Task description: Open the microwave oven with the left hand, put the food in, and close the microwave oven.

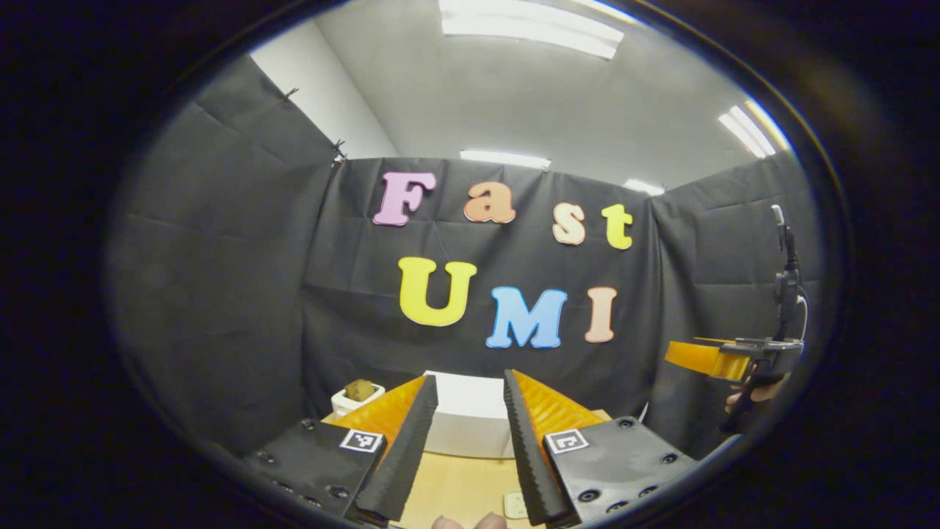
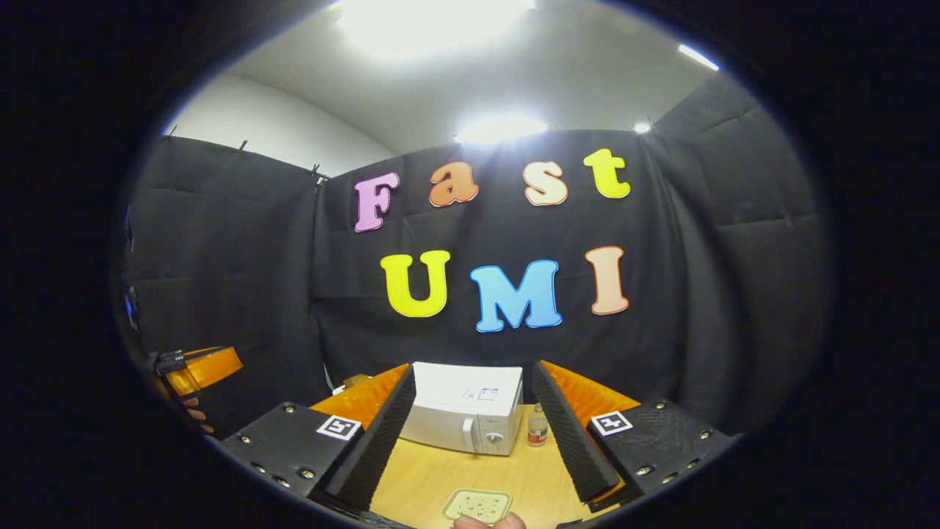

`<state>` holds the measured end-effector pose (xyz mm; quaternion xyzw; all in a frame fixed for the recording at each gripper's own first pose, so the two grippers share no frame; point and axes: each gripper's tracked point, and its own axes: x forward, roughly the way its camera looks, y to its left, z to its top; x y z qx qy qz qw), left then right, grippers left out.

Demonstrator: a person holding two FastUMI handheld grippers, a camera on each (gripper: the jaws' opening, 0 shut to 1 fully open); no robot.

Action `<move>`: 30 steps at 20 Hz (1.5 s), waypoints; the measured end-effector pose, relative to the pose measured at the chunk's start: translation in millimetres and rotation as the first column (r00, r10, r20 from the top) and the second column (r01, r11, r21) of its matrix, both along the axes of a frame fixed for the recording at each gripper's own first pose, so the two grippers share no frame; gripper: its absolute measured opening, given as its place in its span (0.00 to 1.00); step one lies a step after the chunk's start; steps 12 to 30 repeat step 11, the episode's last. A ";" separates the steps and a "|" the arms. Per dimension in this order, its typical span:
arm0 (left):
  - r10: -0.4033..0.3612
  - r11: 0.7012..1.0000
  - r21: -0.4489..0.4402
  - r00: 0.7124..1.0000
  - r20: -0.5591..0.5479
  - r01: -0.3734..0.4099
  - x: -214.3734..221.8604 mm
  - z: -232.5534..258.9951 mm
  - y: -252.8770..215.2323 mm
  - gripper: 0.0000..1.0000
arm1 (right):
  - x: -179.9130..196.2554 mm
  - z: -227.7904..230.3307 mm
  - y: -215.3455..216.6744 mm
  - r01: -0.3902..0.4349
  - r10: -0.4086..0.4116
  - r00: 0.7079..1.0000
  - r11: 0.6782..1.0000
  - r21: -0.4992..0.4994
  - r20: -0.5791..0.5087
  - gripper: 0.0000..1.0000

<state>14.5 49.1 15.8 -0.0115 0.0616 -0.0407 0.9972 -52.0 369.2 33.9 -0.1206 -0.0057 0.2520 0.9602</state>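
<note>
The white microwave (image 2: pixel 464 415) stands at the back of the wooden table (image 2: pixel 433 477) with its door closed; its top (image 1: pixel 470 411) lies between my left fingers. To its left a white bowl (image 1: pixel 358 397) holds a brown lump of food. My left gripper (image 1: pixel 468 380) is open, raised above the table and short of the microwave, holding nothing. My right gripper (image 2: pixel 474 369) is also open and holds nothing, facing the microwave from a distance. Each gripper appears at the other view's edge: the right gripper (image 1: pixel 709 358), the left gripper (image 2: pixel 202 369), both held in hands.
A small bottle (image 2: pixel 538 426) stands just right of the microwave. A pale green tray (image 2: pixel 477 505) lies at the near edge of the table. Fingertips of a person (image 2: pixel 488 522) peek in at the bottom. Black cloth walls close the booth on three sides.
</note>
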 end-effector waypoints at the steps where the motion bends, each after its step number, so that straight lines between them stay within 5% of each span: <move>1: 0.023 1.000 0.007 1.000 -0.008 -0.023 0.5 -5.4 10.8 0.72 | -1.1 -3.6 0.9 0.012 -0.012 1.000 1.000 -0.011 0.009 0.98; 3: 0.131 0.991 0.035 0.991 0.004 -0.131 -3.9 -2.6 41.7 0.64 | -6.1 -8.5 3.2 0.029 -0.027 0.999 0.998 -0.054 0.043 0.98; 5: 0.186 0.980 0.058 0.980 0.075 -0.191 -10.4 18.9 56.3 0.88 | -12.1 0.3 4.6 0.057 -0.042 0.990 0.993 -0.103 0.137 0.98; 11: 0.178 0.982 0.055 0.982 0.069 -0.181 -24.4 13.3 59.5 0.89 | -23.6 -10.9 42.5 -0.018 0.040 0.988 0.988 -0.150 0.146 0.98; 30: 0.178 0.982 0.055 0.982 0.069 -0.181 -24.4 13.3 59.5 0.89 | -23.6 -10.9 42.5 -0.018 0.040 0.988 0.988 -0.150 0.146 0.98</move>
